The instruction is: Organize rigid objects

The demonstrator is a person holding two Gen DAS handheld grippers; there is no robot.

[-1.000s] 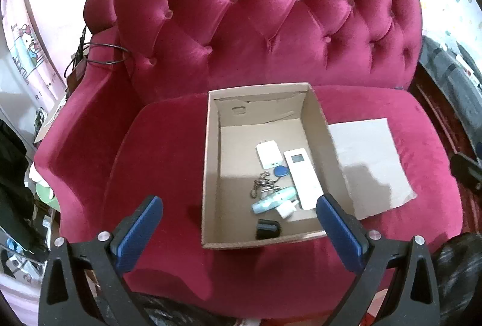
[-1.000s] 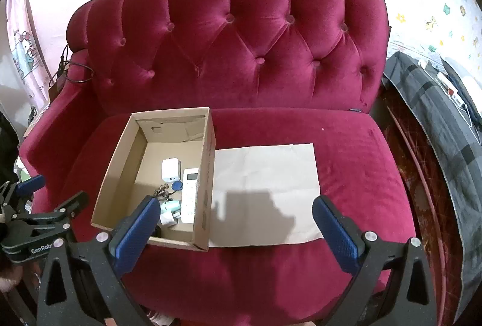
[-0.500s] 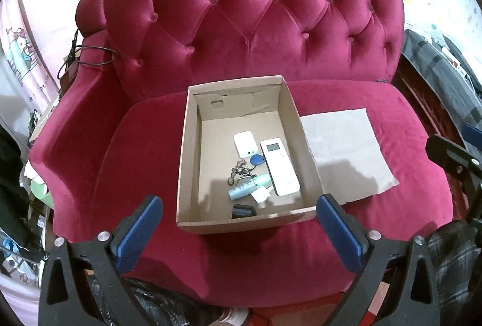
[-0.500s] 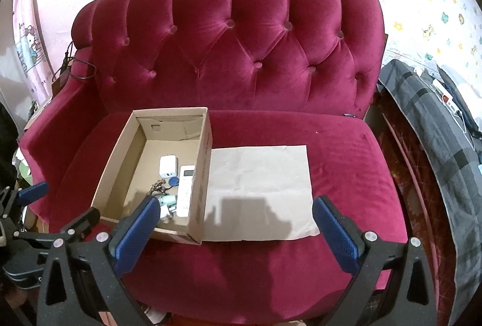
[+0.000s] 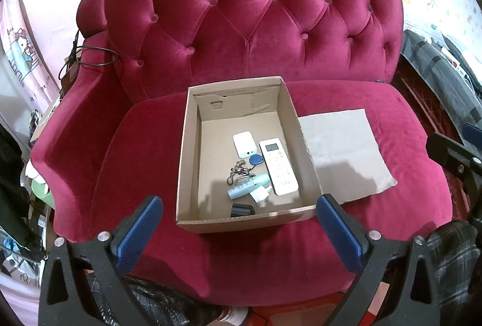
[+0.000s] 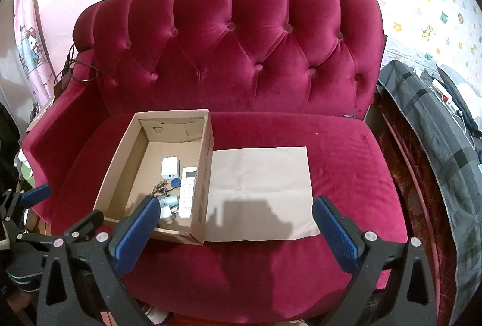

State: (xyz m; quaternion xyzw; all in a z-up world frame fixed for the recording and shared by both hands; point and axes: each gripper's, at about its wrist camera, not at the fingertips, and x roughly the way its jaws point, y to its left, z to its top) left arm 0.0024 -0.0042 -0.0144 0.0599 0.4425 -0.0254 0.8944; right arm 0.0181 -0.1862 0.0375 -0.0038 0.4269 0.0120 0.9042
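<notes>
An open cardboard box sits on the red sofa seat. In it lie a white remote, a white square adapter, a blue key fob with keys, a pale blue tube, a white plug and a black object. A grey paper sheet lies right of the box. My left gripper is open and empty in front of the box. My right gripper is open and empty in front of the sheet.
The tufted red sofa back rises behind the box. A black cable hangs over the left armrest. A grey plaid cloth lies right of the sofa. Clutter stands at the left.
Both grippers have pulled back and up from the sofa, so the box and sheet look smaller and more of the sofa shows. The objects have not moved.
</notes>
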